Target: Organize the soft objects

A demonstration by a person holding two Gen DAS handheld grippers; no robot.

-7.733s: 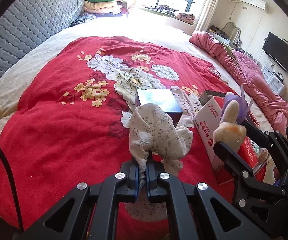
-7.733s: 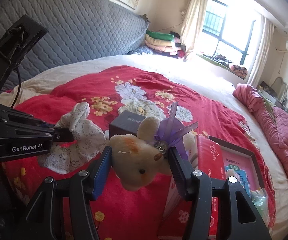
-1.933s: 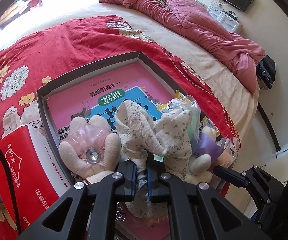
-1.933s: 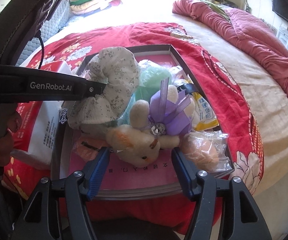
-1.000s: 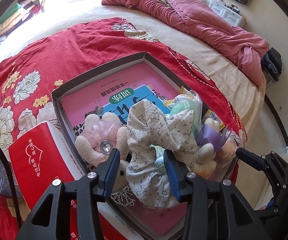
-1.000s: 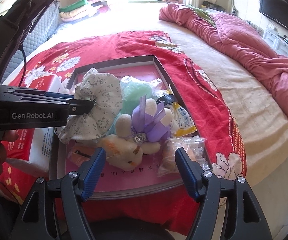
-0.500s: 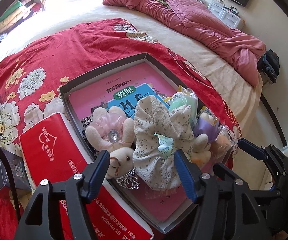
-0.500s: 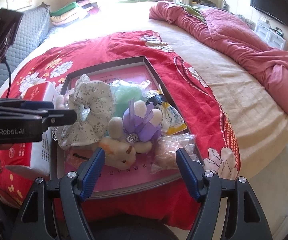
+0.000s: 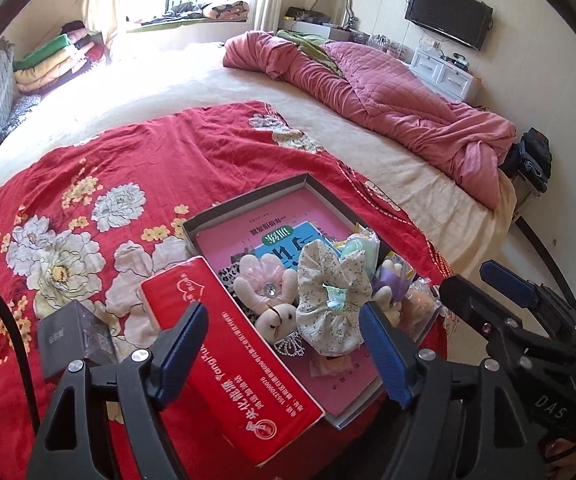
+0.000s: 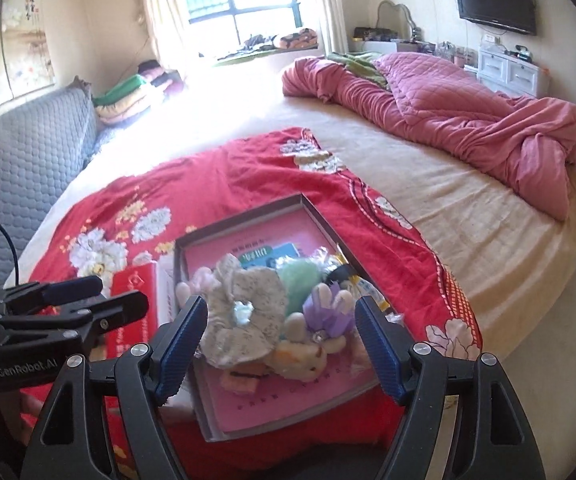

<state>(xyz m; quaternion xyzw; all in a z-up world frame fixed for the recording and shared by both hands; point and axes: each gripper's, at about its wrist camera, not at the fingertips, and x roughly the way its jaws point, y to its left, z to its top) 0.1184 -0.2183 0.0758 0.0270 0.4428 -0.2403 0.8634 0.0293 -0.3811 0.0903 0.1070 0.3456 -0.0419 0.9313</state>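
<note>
- L gripper & R gripper are hanging over the tray, both spread wide w/ nothing between; jaws have just been opening.
- Floral scrunchie is lying in the tray, touching pink-bow bunny & purple-bow bunny.
- Red box is sitting just beside the tray on the red blanket.
- Pink quilt is lying bunched at the far side of the bed.

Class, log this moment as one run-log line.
left hand-held gripper: open, empty | right hand-held gripper: open, empty | floral fabric scrunchie, cream plush bunny: in grey shallow box
</note>
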